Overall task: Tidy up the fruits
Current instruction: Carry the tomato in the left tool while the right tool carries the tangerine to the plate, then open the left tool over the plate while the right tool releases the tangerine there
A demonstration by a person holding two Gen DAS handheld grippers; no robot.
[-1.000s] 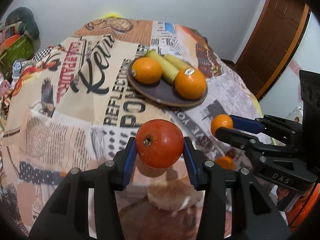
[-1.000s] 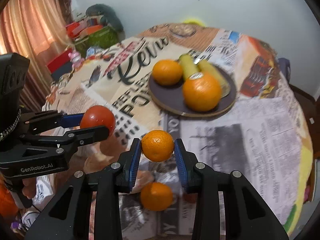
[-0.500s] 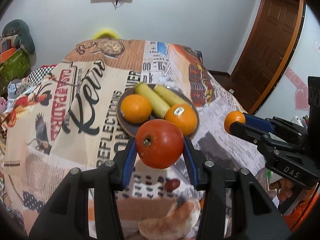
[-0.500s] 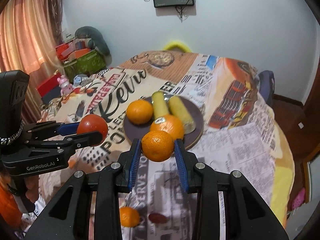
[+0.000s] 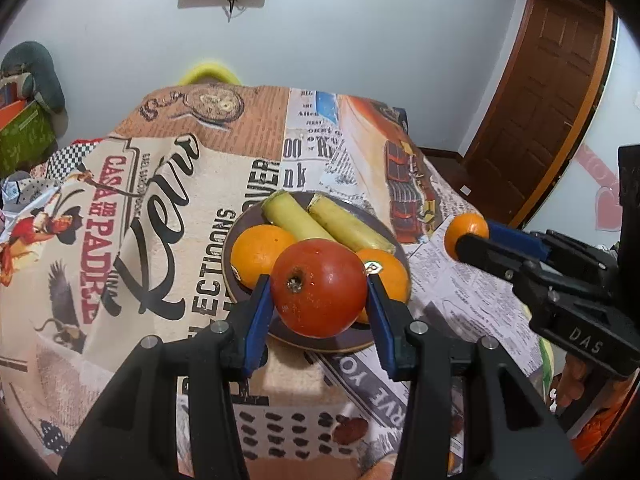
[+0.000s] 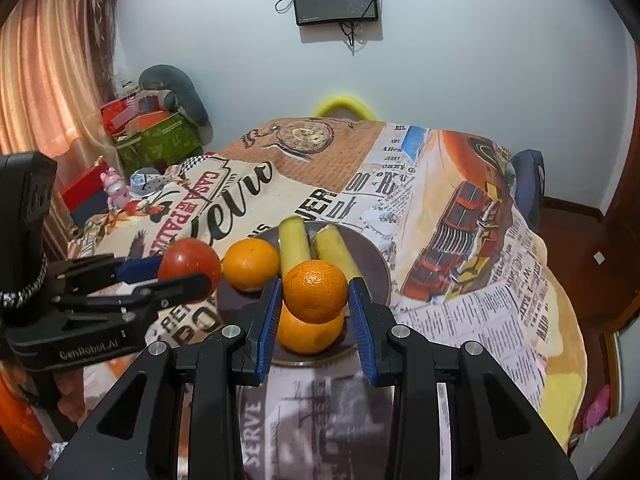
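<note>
fruit is clamped in both tools above the bench (image 6: 472, 320), which wears a printed newspaper-pattern cloth (image 5: 168, 184). the left tool (image 5: 319, 300) grips a red tomato (image 5: 319, 289) between its blue pads, stem scar facing the camera; in the right wrist view the same tomato (image 6: 188, 262) shows at the tip of the left tool (image 6: 182, 276), just left of the plate. the right tool (image 6: 315, 305) is closed on a small orange (image 6: 315, 291), which hangs over the near edge of a dark round plate (image 6: 376, 264). in the left wrist view that small orange (image 5: 466, 232) sits at the tip of the right tool (image 5: 470, 238), off to the right of the plate (image 5: 236, 236). on the plate lie two larger oranges, one at the left (image 6: 250, 264) and one at the front (image 6: 308, 334), partly hidden behind the held fruit, plus two pale green-yellow stalk pieces (image 6: 294, 240) side by side at the back. a dark red scrap (image 5: 350, 430) lies on the cloth nearer the camera.
</note>
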